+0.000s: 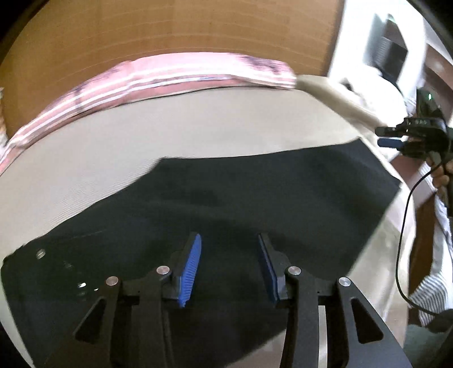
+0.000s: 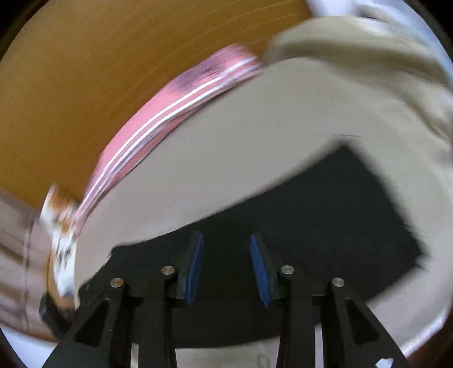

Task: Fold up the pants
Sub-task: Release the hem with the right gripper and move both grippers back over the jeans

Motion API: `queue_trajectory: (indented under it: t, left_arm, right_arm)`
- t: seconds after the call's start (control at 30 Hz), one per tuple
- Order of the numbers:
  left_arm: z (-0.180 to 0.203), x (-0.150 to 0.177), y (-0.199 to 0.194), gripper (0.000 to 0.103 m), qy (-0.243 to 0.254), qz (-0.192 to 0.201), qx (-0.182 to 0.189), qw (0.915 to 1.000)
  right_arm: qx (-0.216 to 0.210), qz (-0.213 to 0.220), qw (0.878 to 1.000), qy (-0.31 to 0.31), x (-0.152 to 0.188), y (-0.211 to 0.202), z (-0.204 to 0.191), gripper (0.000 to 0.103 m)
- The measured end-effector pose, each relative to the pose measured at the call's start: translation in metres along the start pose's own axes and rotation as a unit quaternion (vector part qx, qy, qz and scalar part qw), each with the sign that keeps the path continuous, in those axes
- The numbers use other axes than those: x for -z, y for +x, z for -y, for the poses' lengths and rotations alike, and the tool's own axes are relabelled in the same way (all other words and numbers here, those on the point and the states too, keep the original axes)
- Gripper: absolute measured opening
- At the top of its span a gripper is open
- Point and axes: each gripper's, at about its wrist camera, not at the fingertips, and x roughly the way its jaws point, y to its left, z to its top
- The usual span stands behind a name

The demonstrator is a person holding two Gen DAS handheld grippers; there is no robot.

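Note:
Black pants (image 1: pixel 254 198) lie flat on a beige bed sheet (image 1: pixel 170 133); their waist with metal buttons is at lower left in the left wrist view. My left gripper (image 1: pixel 229 240) is open and empty, just above the pants. The right gripper (image 1: pixel 388 137) shows at the right edge of that view, held in a hand beyond the pants' far end. In the right wrist view the pants (image 2: pixel 311 220) lie below my right gripper (image 2: pixel 226 240), which is open and empty. That view is blurred by motion.
A pink striped cloth (image 1: pixel 175 75) lies along the far edge of the bed, against a wooden headboard (image 1: pixel 170 25). A beige pillow (image 2: pixel 354 42) sits at the far right. A black cable (image 1: pixel 405 226) hangs from the right gripper.

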Motion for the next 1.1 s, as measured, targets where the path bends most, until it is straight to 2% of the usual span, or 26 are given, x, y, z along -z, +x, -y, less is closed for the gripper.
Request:
queue_trajectory:
  t: [0.1,0.27,0.33,0.5,0.73,0.77,0.8,0.87,0.93,1.1]
  left_arm:
    - [-0.019,0.015,0.002,0.042,-0.014,-0.009,-0.019,0.9997]
    - [-0.044,0.043,0.011,0.042,-0.047,-0.039,-0.031,0.9976]
    - [-0.052,0.051,0.006,0.042,-0.057,-0.030,-0.024,0.9976]
    - [-0.069,0.065,-0.004,0.042,-0.084,-0.022,-0.015,0.9961]
    - [-0.079,0.066,-0.007,0.042,-0.096,-0.018,-0.003,0.9953]
    - [-0.080,0.066,-0.008,0.042,-0.098,-0.018,-0.003,0.9950]
    - [-0.081,0.067,-0.009,0.042,-0.101,-0.018,-0.003,0.9948]
    - [-0.086,0.069,-0.010,0.042,-0.107,-0.016,-0.002,0.9942]
    - [-0.090,0.071,-0.011,0.041,-0.113,-0.012,0.004,0.9935]
    - [-0.090,0.073,-0.013,0.039,-0.105,-0.009,-0.005,0.9944]
  right_arm:
    - [-0.041,-0.054,0.995,-0.066,-0.005,0.051,-0.065,0.033]
    - [-0.087,-0.139,0.973,-0.164,0.004,0.131,-0.158,0.036]
    - [-0.103,-0.168,0.962,-0.190,0.007,0.161,-0.188,0.038]
    - [-0.125,-0.215,0.942,-0.227,0.017,0.215,-0.238,0.039]
    - [-0.137,-0.262,0.917,-0.266,0.031,0.252,-0.261,0.041]
    - [-0.144,-0.270,0.914,-0.268,0.032,0.253,-0.264,0.029]
    - [-0.151,-0.273,0.911,-0.271,0.033,0.252,-0.266,0.012]
    - [-0.151,-0.254,0.911,-0.287,0.032,0.247,-0.270,0.010]
    - [-0.138,-0.230,0.918,-0.292,0.029,0.245,-0.274,0.008]
    - [-0.105,-0.212,0.927,-0.291,0.037,0.264,-0.272,0.008]
